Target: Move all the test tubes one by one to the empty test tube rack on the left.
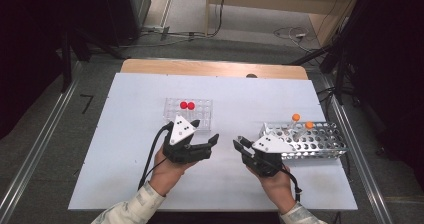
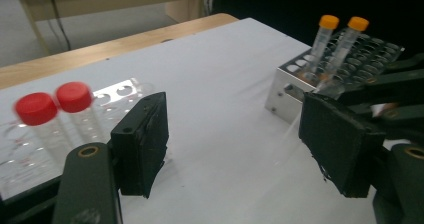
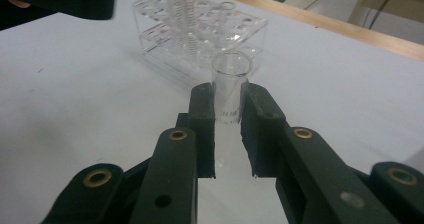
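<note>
My right gripper (image 3: 229,111) is shut on a clear uncapped tube (image 3: 230,76), which stands upright between its pads. In the high view this gripper (image 1: 240,142) hovers left of a metal rack (image 1: 320,143) that holds two orange-capped tubes (image 1: 296,117). My left gripper (image 2: 235,134) stands open with nothing between its pads. From above, the left gripper (image 1: 205,131) is just in front of a clear plastic rack (image 1: 200,109) with two red-capped tubes (image 1: 187,105). The two grippers point toward each other over the white board.
The white board (image 1: 130,174) covers a wooden table whose far edge (image 1: 215,68) shows beyond it. The clear rack (image 3: 200,29) lies ahead of my right gripper. The metal rack (image 2: 287,86) sits to the right of my left gripper. Cables lie on the floor behind.
</note>
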`<control>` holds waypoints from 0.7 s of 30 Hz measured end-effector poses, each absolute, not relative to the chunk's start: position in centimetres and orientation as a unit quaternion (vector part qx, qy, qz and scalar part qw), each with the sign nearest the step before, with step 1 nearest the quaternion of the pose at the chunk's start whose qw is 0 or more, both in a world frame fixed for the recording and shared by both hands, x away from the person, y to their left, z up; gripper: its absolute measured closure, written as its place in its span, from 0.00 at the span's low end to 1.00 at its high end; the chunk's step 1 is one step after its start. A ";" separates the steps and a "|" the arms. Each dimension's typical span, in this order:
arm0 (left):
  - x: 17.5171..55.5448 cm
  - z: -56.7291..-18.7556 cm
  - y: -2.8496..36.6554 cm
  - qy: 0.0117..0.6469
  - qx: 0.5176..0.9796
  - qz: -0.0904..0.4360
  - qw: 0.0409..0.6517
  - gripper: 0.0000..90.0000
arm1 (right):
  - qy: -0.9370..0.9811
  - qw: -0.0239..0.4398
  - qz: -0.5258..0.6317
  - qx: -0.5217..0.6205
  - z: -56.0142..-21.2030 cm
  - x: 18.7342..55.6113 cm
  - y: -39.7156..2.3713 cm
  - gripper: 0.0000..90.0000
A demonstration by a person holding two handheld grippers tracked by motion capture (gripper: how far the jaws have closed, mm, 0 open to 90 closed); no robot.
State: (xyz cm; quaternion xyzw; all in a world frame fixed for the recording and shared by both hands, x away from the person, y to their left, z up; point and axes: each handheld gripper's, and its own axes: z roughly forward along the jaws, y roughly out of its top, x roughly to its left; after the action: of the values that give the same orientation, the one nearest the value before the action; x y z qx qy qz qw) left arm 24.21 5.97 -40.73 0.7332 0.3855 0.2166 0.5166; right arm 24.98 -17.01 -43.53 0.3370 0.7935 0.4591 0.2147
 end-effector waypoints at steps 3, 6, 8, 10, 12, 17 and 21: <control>24.0 -41.0 5.1 0.371 0.744 0.206 0.517 0.37 | 0.798 0.208 0.460 0.330 -43.8 24.8 -16.2 0.82; 23.9 -41.2 4.5 0.361 0.752 0.197 0.515 0.42 | 0.800 0.204 0.460 0.326 -44.0 24.7 -15.8 0.82; 23.9 -41.3 4.2 0.356 0.755 0.191 0.517 0.46 | 0.802 0.203 0.459 0.324 -44.1 24.6 -15.5 0.82; 23.9 -41.4 4.0 0.352 0.756 0.186 0.519 0.52 | 0.803 0.200 0.460 0.322 -44.2 24.5 -15.3 0.82; 23.9 -41.5 3.8 0.349 0.758 0.182 0.520 0.57 | 0.804 0.198 0.461 0.319 -44.2 24.5 -15.1 0.82; 23.8 -41.7 3.5 0.343 0.763 0.183 0.516 0.64 | 0.806 0.194 0.460 0.316 -44.3 24.3 -14.7 0.82; 23.8 -41.7 3.4 0.340 0.765 0.183 0.515 0.72 | 0.807 0.195 0.462 0.313 -44.2 24.1 -14.6 0.82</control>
State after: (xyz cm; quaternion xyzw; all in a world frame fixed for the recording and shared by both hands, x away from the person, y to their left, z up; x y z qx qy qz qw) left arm 23.82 3.41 -41.70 0.7654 0.3403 0.1828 0.5148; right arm 24.14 -14.62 -44.23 0.3130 0.8065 0.4621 0.1950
